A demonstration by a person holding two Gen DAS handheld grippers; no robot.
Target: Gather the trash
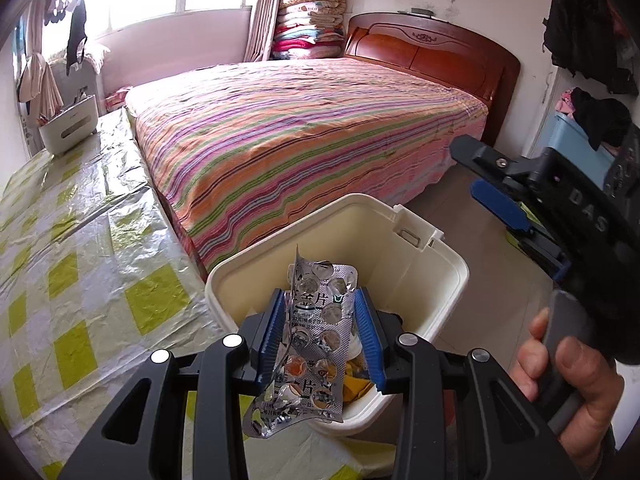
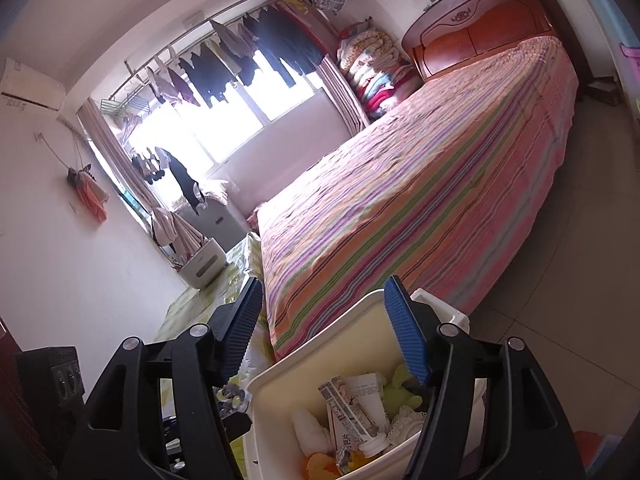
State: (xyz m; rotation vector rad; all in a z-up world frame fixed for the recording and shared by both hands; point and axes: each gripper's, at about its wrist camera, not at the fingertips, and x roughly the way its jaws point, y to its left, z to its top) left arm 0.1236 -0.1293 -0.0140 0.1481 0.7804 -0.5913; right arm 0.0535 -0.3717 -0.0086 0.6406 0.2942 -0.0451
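We are pinching blister pack (image 1: 316, 332) in left gripper (image 1: 322, 336) over bin (image 1: 424, 248) | light, crinkly, holding mid-sheet | right gripper (image 2: 326, 330) is standing spread, empty.

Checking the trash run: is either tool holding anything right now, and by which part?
The left tool grips a silver blister pack across its middle, above the white bin. The right tool is open, holding nothing.

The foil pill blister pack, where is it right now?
In the left wrist view, the blister pack sits low in the centre, clamped between the left gripper's blue fingers, right above the open cream bin beside the striped bed.
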